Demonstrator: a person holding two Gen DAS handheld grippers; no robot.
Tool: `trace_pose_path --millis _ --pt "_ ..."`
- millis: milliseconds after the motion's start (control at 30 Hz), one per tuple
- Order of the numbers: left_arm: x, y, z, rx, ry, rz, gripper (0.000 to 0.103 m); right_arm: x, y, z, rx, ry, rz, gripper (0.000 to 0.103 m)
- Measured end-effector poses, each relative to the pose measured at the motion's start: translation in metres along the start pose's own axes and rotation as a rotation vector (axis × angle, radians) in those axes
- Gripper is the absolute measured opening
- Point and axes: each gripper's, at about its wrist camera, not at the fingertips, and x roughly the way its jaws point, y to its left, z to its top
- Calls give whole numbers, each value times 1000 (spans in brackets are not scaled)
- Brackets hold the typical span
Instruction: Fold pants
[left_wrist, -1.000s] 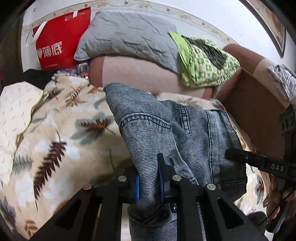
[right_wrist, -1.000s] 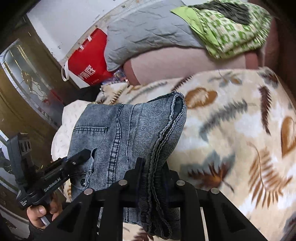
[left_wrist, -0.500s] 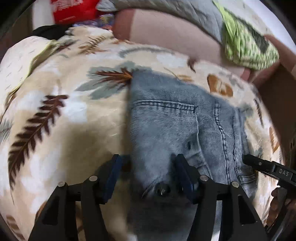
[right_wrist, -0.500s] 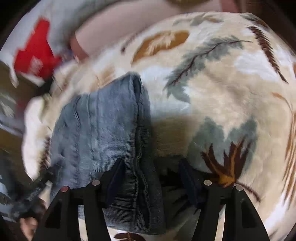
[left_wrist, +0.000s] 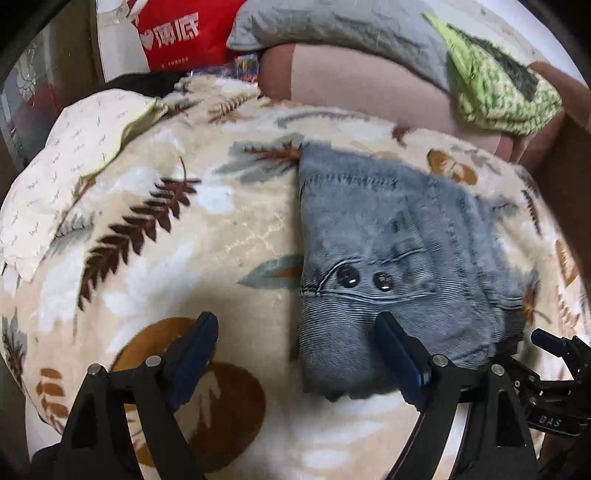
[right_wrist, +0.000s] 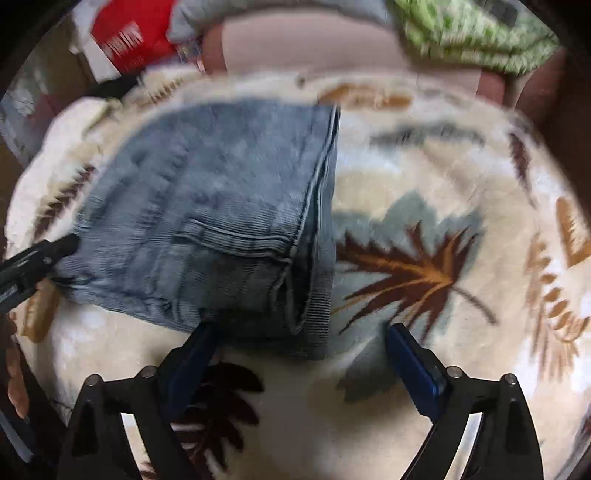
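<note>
— Now that both sets of jaws have just been opening, what do they hold?
— Nothing. The left gripper (left_wrist: 295, 336) stands wide, one pad over the pants' (left_wrist: 388, 258) near left corner, the other over bare blanket (left_wrist: 147, 258). The right gripper (right_wrist: 299, 339) gapes too, straddling the near right corner.
— And the pants?
— Folded into a compact denim block, flat on the leaf-print blanket, nearer its far edge, short of the pink cushion (left_wrist: 369, 85).

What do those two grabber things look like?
Both are black frames with cut-out triangle holes and silver bolts. The left gripper and right gripper each carry two blue pads at the fingertips. One shows white "DAS" lettering on its side.
</note>
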Motion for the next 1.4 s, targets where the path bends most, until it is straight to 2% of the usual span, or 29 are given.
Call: trace_pose_path --millis 100,167,333,433,533,633,900,1133,1400 --pt "-12 -3 0 14 -19 15 87 -30 -3 -4 14 -79 -13 95" --pt "-20 -3 -4 6 -25 -5 87 -48 -4 -14 14 -135 -23 95" --pt "-38 -9 -16 7 -36 -18 87 -68 3 -42 -34 -187 -22 95" --pt "-46 -13 -23 7 -32 -14 87 -69 7 -51 -47 -186 -2 96" --pt "-50 -16 -27 8 -22 -12 87 -68 5 -59 -40 -182 39 103" --pt "-54 -19 -31 18 -17 8 87 -62 2 -60 -38 -184 42 103" --pt "-54 -30 -37 56 10 52 88 -62 -3 -62 -37 -183 13 103" --pt "-60 -40 -37 83 14 32 88 -70 -5 -63 -38 -215 -1 103" --pt "-69 -43 -32 94 -21 13 88 -75 -2 -60 -49 -235 -32 103"
